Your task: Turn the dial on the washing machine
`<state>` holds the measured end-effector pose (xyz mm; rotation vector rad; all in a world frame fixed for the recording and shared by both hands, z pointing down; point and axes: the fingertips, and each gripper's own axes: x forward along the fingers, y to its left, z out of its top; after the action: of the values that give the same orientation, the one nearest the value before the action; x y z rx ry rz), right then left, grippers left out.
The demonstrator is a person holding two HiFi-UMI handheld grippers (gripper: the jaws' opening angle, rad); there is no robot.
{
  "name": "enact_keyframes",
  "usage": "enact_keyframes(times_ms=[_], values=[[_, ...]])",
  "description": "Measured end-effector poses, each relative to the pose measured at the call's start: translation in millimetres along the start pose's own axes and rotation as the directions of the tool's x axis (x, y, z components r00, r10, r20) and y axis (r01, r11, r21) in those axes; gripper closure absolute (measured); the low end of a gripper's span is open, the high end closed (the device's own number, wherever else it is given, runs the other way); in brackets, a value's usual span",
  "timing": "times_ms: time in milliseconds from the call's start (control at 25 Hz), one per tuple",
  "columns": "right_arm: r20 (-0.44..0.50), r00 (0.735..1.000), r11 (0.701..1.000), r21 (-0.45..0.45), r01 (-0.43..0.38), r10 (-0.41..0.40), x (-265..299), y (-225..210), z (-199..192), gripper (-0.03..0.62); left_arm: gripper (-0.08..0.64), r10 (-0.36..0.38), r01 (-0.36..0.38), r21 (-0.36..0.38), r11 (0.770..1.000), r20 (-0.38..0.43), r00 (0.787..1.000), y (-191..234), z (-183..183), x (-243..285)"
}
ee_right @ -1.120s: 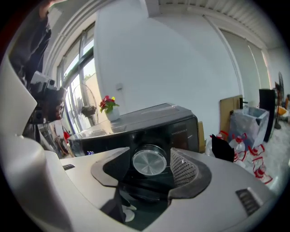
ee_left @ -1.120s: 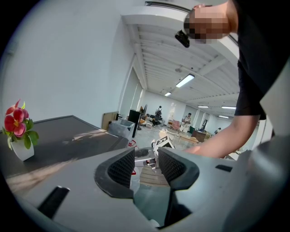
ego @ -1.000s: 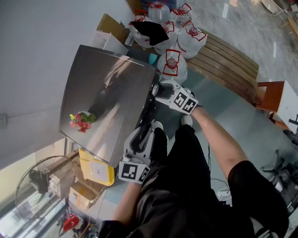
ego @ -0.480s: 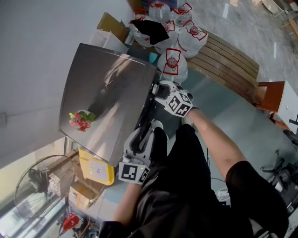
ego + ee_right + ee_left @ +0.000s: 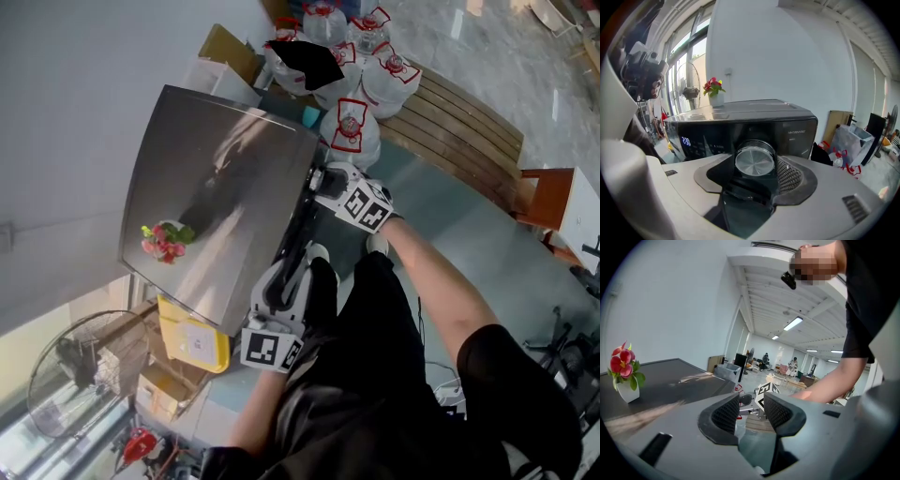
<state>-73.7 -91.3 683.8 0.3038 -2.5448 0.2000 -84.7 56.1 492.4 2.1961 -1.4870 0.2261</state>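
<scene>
The washing machine (image 5: 216, 187) has a grey metal top and a dark front panel (image 5: 740, 123) with a lit display (image 5: 686, 140). Its round silver dial (image 5: 754, 161) sits between the jaws of my right gripper (image 5: 755, 175), which is shut on it; the textured right pad (image 5: 790, 176) lies against its rim. In the head view my right gripper (image 5: 319, 180) is pressed to the machine's front edge. My left gripper (image 5: 292, 257) hangs lower along the same edge. In its own view the left gripper (image 5: 752, 413) stands open with nothing between its pads.
A small white pot of red flowers (image 5: 161, 242) stands on the machine's top. Several large water bottles (image 5: 352, 122) sit beside the machine, next to a wooden slatted bench (image 5: 450, 122). A yellow bin (image 5: 197, 342), cardboard boxes and a fan (image 5: 70, 361) lie on the other side.
The right gripper's marker cube has twisted slightly while staying at the dial. The left gripper has not moved.
</scene>
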Motion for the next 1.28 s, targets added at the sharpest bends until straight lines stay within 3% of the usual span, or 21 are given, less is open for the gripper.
enact_keyframes(times_ms=[160, 320, 520, 760, 1080, 1280], values=[[0.013, 1.000, 0.995, 0.092, -0.025, 0.024, 1.7, -1.0, -0.9, 0.344, 0.420, 0.000, 0.000, 0.002, 1.000, 0.005, 1.000, 3.1, 1.5, 0.4], [0.055, 0.997, 0.972, 0.227, -0.058, 0.046, 1.6, -4.1, -0.3, 0.344, 0.420, 0.003, -0.003, 0.001, 1.000, 0.004, 1.000, 3.3, 1.9, 1.8], [0.071, 0.996, 0.958, 0.276, -0.073, 0.055, 0.0, -5.2, -1.7, 0.342, 0.420, 0.006, -0.006, 0.001, 1.000, 0.005, 1.000, 2.8, 2.3, 2.8], [0.077, 0.995, 0.972, 0.221, -0.076, 0.060, -0.1, -4.4, 1.8, 0.342, 0.420, 0.003, -0.003, 0.001, 1.000, 0.006, 1.000, 3.8, 3.2, 4.2], [0.015, 1.000, 1.000, -0.012, 0.005, -0.005, -3.8, 2.8, 1.8, 0.337, 0.420, 0.004, -0.004, -0.007, 1.000, 0.010, 1.000, 4.0, 5.1, 3.9], [-0.003, 0.999, 0.999, -0.020, 0.049, -0.049, 3.7, -1.2, -0.8, 0.339, 0.420, -0.003, 0.003, 0.004, 1.000, 0.014, 1.000, 2.2, 5.6, 3.3]])
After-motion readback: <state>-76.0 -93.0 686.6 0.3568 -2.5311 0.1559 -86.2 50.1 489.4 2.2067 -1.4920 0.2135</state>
